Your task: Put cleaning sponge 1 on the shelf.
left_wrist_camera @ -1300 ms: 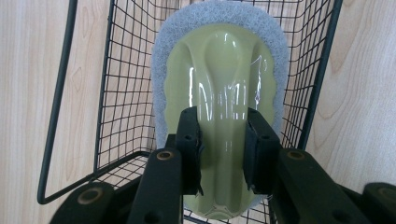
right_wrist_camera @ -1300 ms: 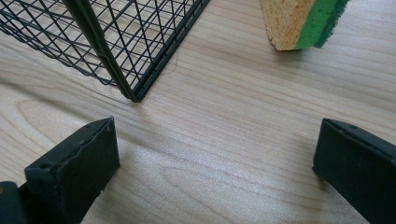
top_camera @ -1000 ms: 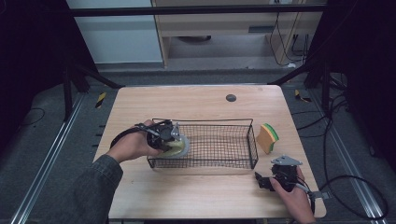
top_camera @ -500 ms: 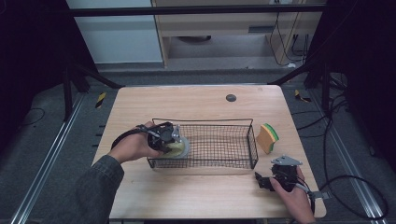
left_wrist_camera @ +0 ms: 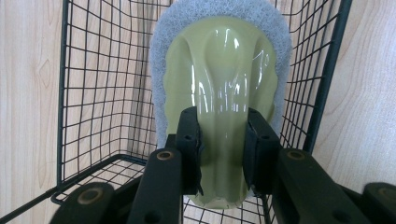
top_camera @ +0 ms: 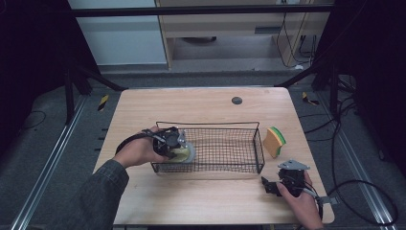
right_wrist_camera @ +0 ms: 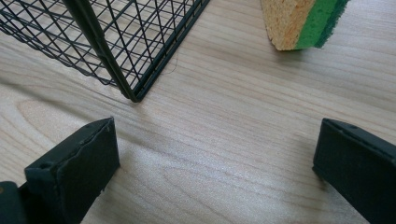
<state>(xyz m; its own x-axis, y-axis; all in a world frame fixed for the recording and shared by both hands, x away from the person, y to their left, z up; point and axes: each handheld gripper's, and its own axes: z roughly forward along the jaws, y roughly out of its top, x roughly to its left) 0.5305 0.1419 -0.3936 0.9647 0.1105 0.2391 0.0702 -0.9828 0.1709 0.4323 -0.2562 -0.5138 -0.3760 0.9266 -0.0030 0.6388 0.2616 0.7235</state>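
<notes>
Our left gripper (left_wrist_camera: pixel 219 140) has its jaws clamped on the olive-green plastic handle of a scrub pad (left_wrist_camera: pixel 219 79), while our right gripper (right_wrist_camera: pixel 215 172) rests with its jaws spread wide and nothing between them, low over the desk (top_camera: pixel 201 110) near its front right corner. Going from largest down: the desk, then the black wire basket (top_camera: pixel 225 143) at its middle, then the sponge (top_camera: pixel 274 141) standing just beyond the basket's right end, then the scrub pad, which we hold inside the basket's left end, close to the mesh wall. We judge the scrub pad light; its glossy handle looks hard and somewhat slippery, and its grey-white fleece rim soft and yielding. The narrow ridge of the handle, where our jaws already sit, seems the best hold. We can read no brand, label or writing on anything
</notes>
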